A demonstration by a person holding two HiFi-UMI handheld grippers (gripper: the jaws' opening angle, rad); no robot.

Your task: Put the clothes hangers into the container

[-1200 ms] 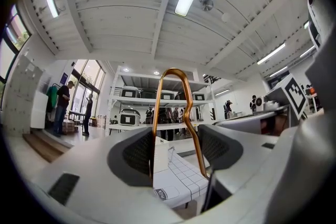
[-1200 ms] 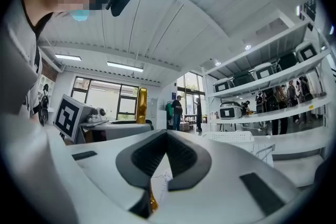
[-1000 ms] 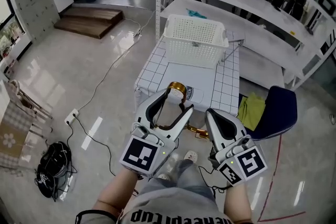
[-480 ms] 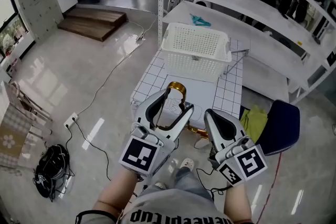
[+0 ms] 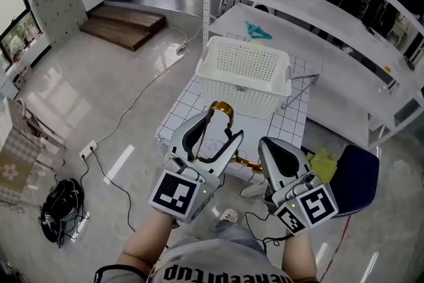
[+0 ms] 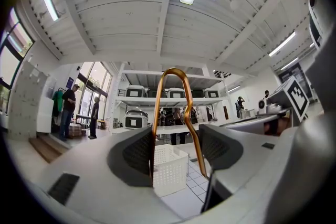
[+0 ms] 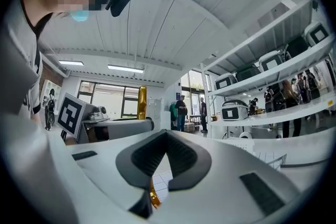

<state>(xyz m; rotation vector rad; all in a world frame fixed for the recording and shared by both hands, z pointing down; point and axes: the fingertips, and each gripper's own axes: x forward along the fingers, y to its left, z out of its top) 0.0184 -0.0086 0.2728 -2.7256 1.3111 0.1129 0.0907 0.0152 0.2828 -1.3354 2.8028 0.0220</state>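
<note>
Carrying step, by my read: left gripper [image 5: 222,127] is clamped on the gold hanger [image 6: 169,73], its wire loop upright and short of the white basket's [image 5: 240,91] near wall. Right gripper [image 5: 268,144] sits farther from the basket, jaws pressed tip to tip, nothing clearly pinched. To do it well: raise the loop above the basket's near rim, centre over the opening, lower, then release. The hanger's trailing end could snag that rim.

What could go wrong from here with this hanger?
The gold hanger is clamped in both the left gripper and right gripper, short of the white basket; releasing now could drop it onto the tiled table. A floor cable runs beside the table, so stepping closer could snag a foot.
</note>
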